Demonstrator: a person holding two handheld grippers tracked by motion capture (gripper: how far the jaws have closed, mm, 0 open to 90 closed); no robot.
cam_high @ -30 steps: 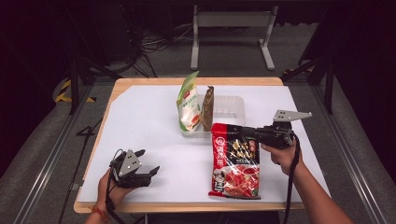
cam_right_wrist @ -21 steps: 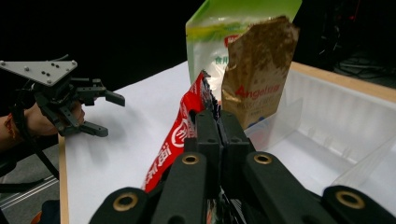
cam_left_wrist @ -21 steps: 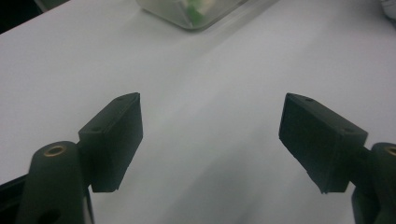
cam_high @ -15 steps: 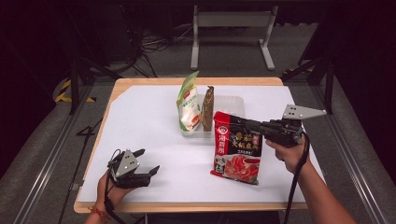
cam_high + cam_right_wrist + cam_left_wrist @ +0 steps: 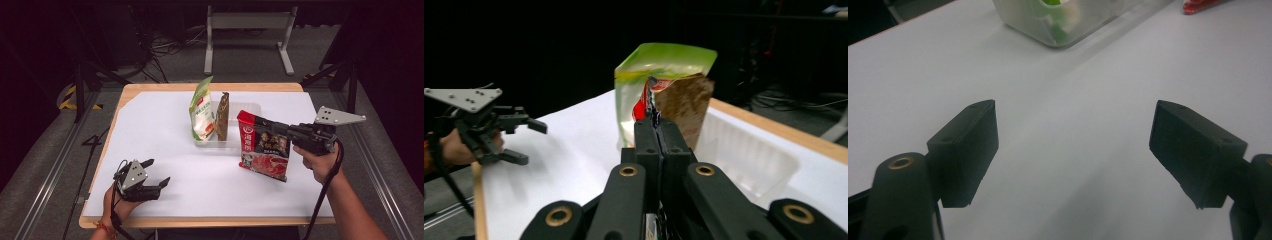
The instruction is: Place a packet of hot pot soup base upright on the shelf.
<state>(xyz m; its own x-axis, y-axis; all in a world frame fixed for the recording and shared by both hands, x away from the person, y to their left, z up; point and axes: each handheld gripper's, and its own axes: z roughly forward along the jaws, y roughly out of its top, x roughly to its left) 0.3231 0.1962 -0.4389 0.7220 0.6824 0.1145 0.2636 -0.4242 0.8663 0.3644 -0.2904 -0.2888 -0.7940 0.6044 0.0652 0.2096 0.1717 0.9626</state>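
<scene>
Keep the right gripper (image 5: 280, 131) clamped on the red packet (image 5: 264, 145) at centre right, lower upright into the clear bin (image 5: 250, 107); left gripper (image 5: 156, 172) gaping, empty.

Red packet (image 5: 1202, 5) cropped at edge

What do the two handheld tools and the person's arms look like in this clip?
Both are black pistol-like tools with two blocky black jaws on arms with brass-coloured pivot pins. The left tool and the right tool each carry a grey three-cornered plate with small holes on top and trail a black cable. Forearms are bare, with a red-orange band at the left wrist.
</scene>
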